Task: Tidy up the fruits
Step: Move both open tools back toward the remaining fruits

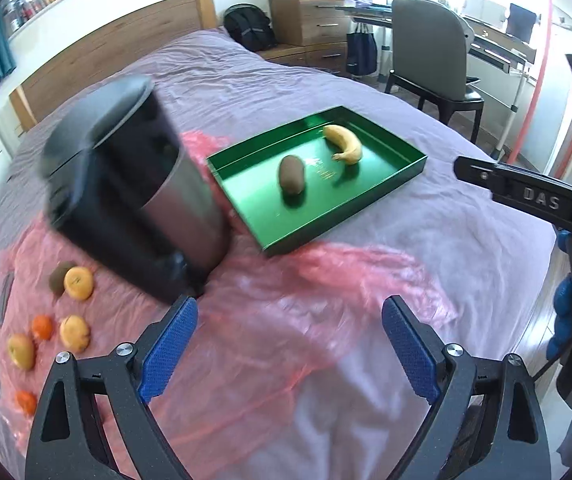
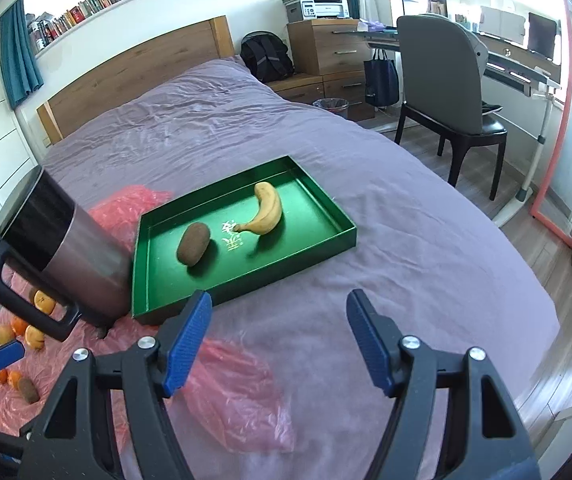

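A green tray [image 1: 370, 204] [image 2: 318, 258] lies on the bed and holds a kiwi [image 1: 292, 174] [image 2: 193, 244] and a banana [image 1: 344, 144] [image 2: 265, 208]. Several loose fruits lie on pink plastic [image 1: 270, 320] to the left: a kiwi [image 1: 60, 278], oranges [image 1: 42, 327] and yellow fruits [image 1: 79, 283]; they also show in the right wrist view [image 2: 34, 336]. My left gripper [image 1: 289, 350] is open and empty above the plastic. My right gripper [image 2: 278, 338] is open and empty in front of the tray.
A steel and black mug [image 1: 134, 208] [image 2: 62, 256] stands left of the tray, between it and the loose fruits. The right gripper's body [image 1: 534, 196] shows at the right edge. A chair [image 2: 442, 84], drawers and a desk stand beyond the purple bed.
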The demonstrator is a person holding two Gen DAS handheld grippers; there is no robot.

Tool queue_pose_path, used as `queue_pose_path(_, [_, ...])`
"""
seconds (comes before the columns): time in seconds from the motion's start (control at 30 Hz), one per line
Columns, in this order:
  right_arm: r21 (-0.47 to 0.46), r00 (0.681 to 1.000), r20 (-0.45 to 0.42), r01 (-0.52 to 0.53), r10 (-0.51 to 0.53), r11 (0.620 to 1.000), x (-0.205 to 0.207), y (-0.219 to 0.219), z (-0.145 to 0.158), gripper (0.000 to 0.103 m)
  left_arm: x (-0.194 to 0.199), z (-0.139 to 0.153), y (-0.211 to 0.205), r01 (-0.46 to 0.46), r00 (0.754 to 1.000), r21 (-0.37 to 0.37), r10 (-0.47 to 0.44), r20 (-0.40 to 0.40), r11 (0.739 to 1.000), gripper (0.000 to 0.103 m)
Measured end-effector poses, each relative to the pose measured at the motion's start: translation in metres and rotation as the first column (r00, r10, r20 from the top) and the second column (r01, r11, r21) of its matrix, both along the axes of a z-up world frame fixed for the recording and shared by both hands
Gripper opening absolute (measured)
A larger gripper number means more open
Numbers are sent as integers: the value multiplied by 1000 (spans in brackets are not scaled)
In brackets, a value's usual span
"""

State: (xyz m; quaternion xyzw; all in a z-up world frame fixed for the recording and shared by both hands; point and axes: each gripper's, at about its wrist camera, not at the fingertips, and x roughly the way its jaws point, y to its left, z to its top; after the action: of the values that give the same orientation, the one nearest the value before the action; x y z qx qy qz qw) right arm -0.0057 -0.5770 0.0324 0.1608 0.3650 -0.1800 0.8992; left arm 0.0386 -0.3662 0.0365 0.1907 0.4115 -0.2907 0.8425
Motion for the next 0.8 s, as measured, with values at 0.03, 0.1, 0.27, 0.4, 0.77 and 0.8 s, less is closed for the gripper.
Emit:
queue_pose_path(0.03, [3, 1000, 4, -8, 8, 1000, -5, 7, 2, 89, -2, 1, 8, -9, 1000, 1, 9, -2, 1000, 91])
queue_pose_path(0.1, [5, 999, 12, -35, 35, 999, -12, 24, 8, 89, -8, 3, 29, -30, 1000, 7, 30, 1, 1000, 91])
queue_pose_path(0.27, [-17, 991, 24, -133, 134, 991, -20, 75, 20, 89, -17, 6, 82, -102, 995, -9, 102, 3, 995, 91])
queue_pose_path(0.4, [-33, 974, 27, -222, 223, 975, -20, 117, 25, 89, -18, 6, 124, -169, 986, -27, 169, -9, 985, 91])
queue_pose_path(0.77, [-28, 909, -11, -417, 417, 908, -16, 221, 8, 89, -10, -10, 226, -330, 944, -51, 329, -34, 943, 90])
queue_pose_path(0.8, [-23, 900, -14, -435, 435, 900, -15, 229, 5, 89, -10, -13, 233, -342, 940, -50, 340, -38, 938, 90])
